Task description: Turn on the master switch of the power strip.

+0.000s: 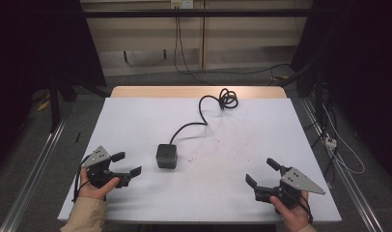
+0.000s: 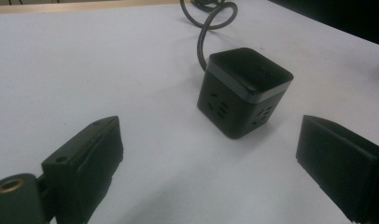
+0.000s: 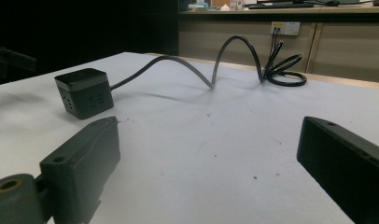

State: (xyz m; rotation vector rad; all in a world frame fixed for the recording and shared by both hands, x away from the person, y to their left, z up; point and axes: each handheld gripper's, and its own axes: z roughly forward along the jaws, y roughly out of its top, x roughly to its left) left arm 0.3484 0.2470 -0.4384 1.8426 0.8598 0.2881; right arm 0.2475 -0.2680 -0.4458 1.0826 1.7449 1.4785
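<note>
One black socket cube sits upright mid-desk, just right of the left gripper, its single cable trailing to a coil at the far edge. Both grippers, left and right gripper, hover with jaws wide apart and empty; nothing lies between them and the cube on the white desk.

My white table with a wooden strip along its far edge, small reddish specks on its surface, grey floor around it, metal rails on both sides, loose cables on the floor at my right, a wall socket behind.
</note>
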